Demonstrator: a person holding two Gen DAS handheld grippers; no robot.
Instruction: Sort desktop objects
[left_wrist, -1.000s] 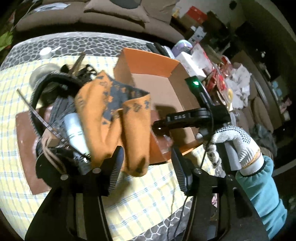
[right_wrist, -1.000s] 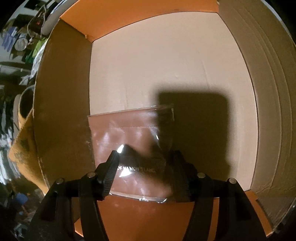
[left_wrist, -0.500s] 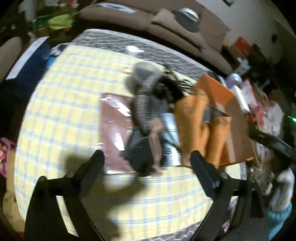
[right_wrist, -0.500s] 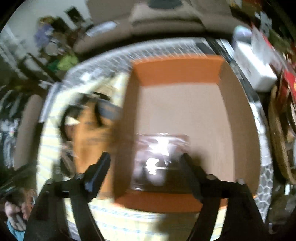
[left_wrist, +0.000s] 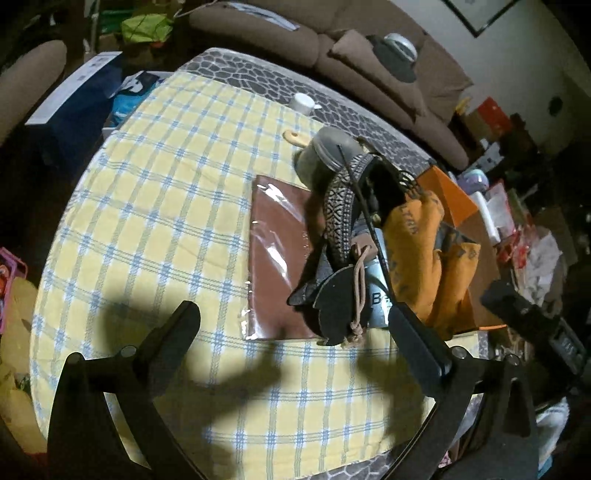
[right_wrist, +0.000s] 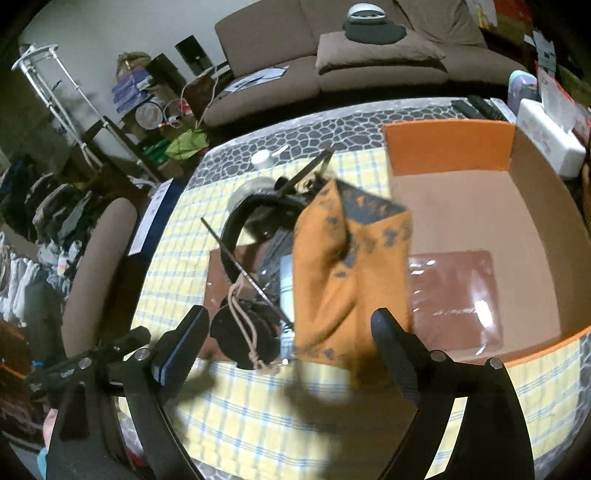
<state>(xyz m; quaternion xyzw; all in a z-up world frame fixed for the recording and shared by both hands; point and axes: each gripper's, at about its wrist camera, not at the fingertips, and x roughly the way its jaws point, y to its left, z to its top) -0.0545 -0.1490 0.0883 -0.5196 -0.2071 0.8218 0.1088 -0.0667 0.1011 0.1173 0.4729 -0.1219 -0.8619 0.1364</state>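
Note:
My left gripper (left_wrist: 291, 314) hovers over the yellow checked tablecloth (left_wrist: 166, 221). Its jaws are opening and nothing is gripped between them. Ahead lies a pile: a brown packet in a clear sleeve (left_wrist: 273, 258), black headphones (left_wrist: 340, 306) with a patterned band, and an orange cloth (left_wrist: 424, 258) draped against the orange cardboard box (left_wrist: 458, 206). My right gripper (right_wrist: 290, 315) hangs above the table's front, jaws opening and empty. It faces the orange cloth (right_wrist: 340, 277) and the headphones (right_wrist: 243, 343). A second brown packet (right_wrist: 454, 295) lies flat inside the box (right_wrist: 443, 147).
A grey jar (left_wrist: 325, 155) and a white cap (left_wrist: 303, 101) stand behind the pile. A brown sofa (right_wrist: 369, 62) runs behind the table. White tissue box (right_wrist: 546, 136) and clutter sit right of the box; a brown chair (right_wrist: 99, 266) stands left.
The left gripper let go of the orange cloth, drew back and spread its jaws. The right gripper released the brown packet in the box, rose and backed out over the table.

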